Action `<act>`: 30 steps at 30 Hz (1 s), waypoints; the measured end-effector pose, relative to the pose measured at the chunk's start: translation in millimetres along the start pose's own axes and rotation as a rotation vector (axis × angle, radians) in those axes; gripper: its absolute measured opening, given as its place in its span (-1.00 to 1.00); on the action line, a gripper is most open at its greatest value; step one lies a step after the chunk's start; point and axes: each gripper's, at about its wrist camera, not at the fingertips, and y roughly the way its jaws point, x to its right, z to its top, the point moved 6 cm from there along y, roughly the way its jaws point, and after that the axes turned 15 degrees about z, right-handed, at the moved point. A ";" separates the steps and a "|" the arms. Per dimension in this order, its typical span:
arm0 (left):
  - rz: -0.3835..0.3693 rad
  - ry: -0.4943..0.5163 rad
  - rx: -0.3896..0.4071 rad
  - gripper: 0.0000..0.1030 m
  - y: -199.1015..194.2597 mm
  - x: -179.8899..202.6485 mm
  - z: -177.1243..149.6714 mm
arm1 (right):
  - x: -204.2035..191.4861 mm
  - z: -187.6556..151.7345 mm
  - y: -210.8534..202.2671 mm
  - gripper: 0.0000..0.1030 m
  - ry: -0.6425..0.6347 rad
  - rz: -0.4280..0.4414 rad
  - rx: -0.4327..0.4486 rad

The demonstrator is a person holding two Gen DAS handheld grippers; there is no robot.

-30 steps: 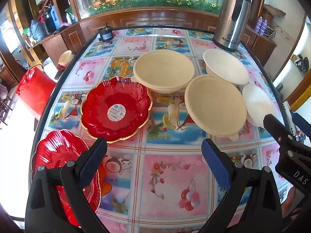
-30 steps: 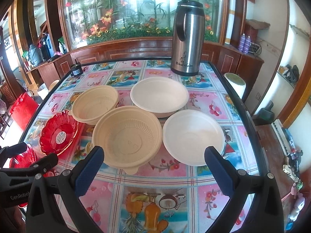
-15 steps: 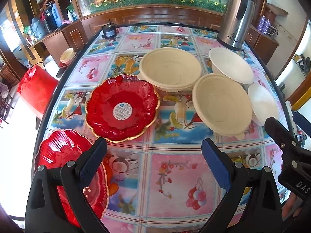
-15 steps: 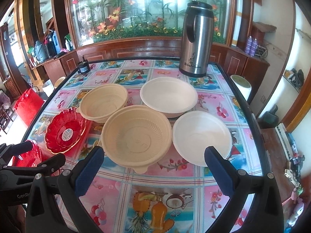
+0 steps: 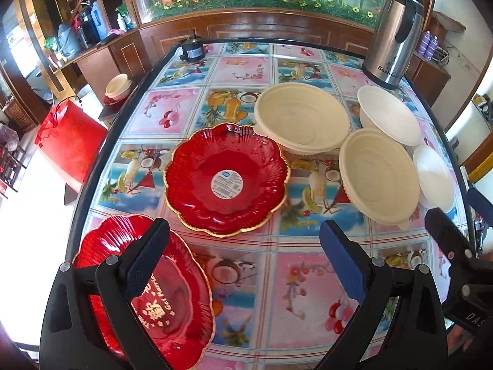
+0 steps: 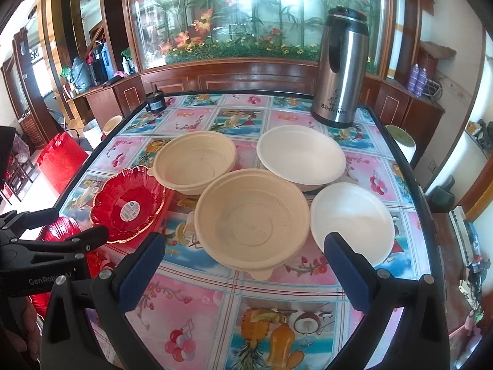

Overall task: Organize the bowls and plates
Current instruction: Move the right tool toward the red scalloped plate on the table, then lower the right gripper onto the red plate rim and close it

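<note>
Two red scalloped plates lie on the table: one with a round sticker (image 5: 226,180) (image 6: 128,205) mid-left, another with gold lettering (image 5: 144,289) at the near left corner, under my left gripper's left finger. Two cream bowls (image 5: 303,118) (image 5: 377,175) and two white bowls (image 5: 388,114) (image 5: 434,177) sit to the right; in the right wrist view they are cream (image 6: 195,162) (image 6: 251,222) and white (image 6: 302,157) (image 6: 351,219). My left gripper (image 5: 243,262) hovers open over the near table. My right gripper (image 6: 243,268) is open just short of the near cream bowl.
A steel thermos jug (image 5: 396,35) (image 6: 342,67) stands at the far right of the fruit-patterned table (image 5: 240,71). A small black device (image 5: 192,51) sits at the far left edge. A red bag (image 5: 69,141) and wooden cabinets lie beyond the left edge.
Both grippers have drawn back and tilted, so the plates and bowls sit lower and farther in view. The near red plate shows more. Nothing was grasped.
</note>
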 end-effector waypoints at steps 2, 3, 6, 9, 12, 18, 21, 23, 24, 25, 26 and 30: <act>-0.004 0.008 -0.002 0.92 3.0 -4.1 2.1 | -4.4 -1.6 4.7 0.99 -0.003 0.004 -0.011; -0.005 0.012 -0.002 0.92 4.8 -6.3 3.0 | -6.6 -2.6 8.2 0.99 -0.004 0.006 -0.023; -0.005 0.027 -0.006 0.92 10.6 -14.0 6.1 | -13.7 -2.6 11.7 0.99 -0.008 0.014 -0.033; -0.002 0.036 -0.007 0.92 14.5 -22.2 8.4 | -22.5 -0.5 11.7 0.99 -0.020 0.022 -0.026; -0.006 0.045 -0.013 0.92 18.9 -28.4 11.4 | -30.7 0.6 13.7 0.99 -0.036 0.030 -0.027; -0.017 0.045 -0.027 0.92 27.6 -40.1 14.1 | -41.8 1.7 18.4 0.99 -0.045 0.033 -0.031; -0.020 0.042 -0.037 0.92 33.8 -44.7 13.8 | -45.3 2.0 21.0 0.99 -0.048 0.036 -0.034; -0.020 0.044 -0.045 0.92 38.3 -46.1 12.6 | -48.0 2.8 23.4 0.99 -0.049 0.037 -0.037; -0.021 0.044 -0.051 0.92 40.9 -46.9 12.1 | -49.8 3.2 24.7 0.99 -0.049 0.039 -0.039; -0.020 0.045 -0.053 0.92 42.2 -47.6 12.0 | -51.1 3.7 25.0 0.99 -0.049 0.040 -0.038; -0.020 0.046 -0.059 0.92 44.6 -48.5 11.7 | -52.4 4.2 25.2 0.99 -0.050 0.040 -0.037; -0.024 0.045 -0.070 0.92 51.5 -50.9 12.6 | -60.0 4.3 29.5 0.99 -0.057 0.049 -0.037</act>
